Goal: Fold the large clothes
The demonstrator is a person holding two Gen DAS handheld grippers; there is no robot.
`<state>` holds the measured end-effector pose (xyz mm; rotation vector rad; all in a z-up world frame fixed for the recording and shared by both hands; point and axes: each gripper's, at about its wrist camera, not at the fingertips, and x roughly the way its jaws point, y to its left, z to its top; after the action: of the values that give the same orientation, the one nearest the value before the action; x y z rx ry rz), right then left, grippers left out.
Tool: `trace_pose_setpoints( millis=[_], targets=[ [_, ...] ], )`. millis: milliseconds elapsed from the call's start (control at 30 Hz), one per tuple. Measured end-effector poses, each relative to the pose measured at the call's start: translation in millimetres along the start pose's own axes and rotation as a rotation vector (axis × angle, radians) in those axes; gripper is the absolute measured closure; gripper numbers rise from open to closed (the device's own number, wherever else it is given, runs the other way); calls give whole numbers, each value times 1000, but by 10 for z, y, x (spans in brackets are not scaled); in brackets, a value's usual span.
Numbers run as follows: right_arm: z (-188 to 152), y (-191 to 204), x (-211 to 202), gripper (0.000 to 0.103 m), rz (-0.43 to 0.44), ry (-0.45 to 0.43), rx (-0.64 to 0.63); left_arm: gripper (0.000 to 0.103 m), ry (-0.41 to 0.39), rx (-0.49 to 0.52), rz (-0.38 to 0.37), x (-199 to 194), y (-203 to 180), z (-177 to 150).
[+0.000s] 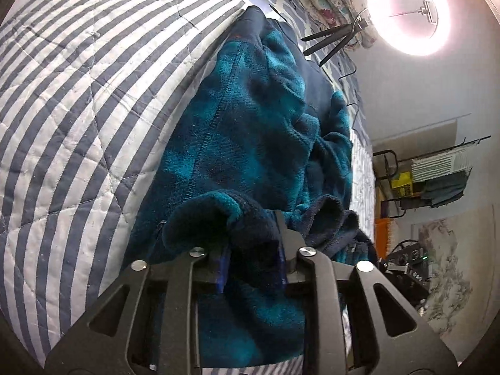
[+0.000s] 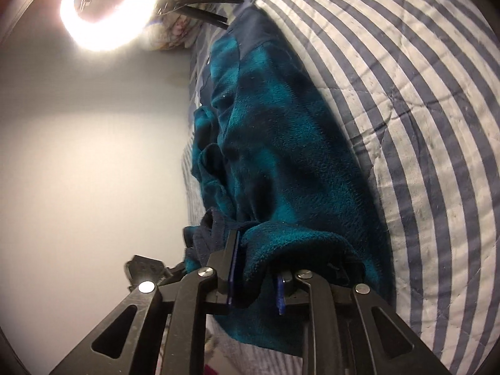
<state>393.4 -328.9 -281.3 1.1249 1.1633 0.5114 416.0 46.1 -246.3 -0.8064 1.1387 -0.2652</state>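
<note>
Fleece (image 1: 250,143) folds bury both claws' (image 1: 253,250) (image 2: 259,268) fingertips.

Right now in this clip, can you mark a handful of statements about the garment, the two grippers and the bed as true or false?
1. Both grippers hold fabric of the teal fleece garment. True: the left gripper and the right gripper each have an edge of it between the fingers.
2. The garment lies on a plain white sheet. False: it lies on a blue-and-white striped quilt.
3. A ring light is switched on. True.
4. The fleece is solid red. False: it is teal with darker navy patches.
5. The garment is already a small, neat folded square. False: it is stretched out long across the quilt, with rumpled folds.
</note>
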Motion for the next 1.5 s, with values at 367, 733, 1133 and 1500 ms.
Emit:
trace_pose_setpoints(
  millis=[367, 733, 1133, 1500],
  targets=[
    [-126, 19, -445, 23, 167, -5, -2, 36, -25, -66, -97, -215, -5, 121],
    [-511, 323, -872, 31, -209, -147, -531, 36, -102, 291, 52, -718, -55, 78],
    [-372, 472, -75, 50, -495, -104, -733, 47, -29, 457, 125, -84, -148, 62],
    [-191, 393, 283, 79, -656, -67, -765, 86, -77, 221, 190, 116, 227, 328]
  ],
)
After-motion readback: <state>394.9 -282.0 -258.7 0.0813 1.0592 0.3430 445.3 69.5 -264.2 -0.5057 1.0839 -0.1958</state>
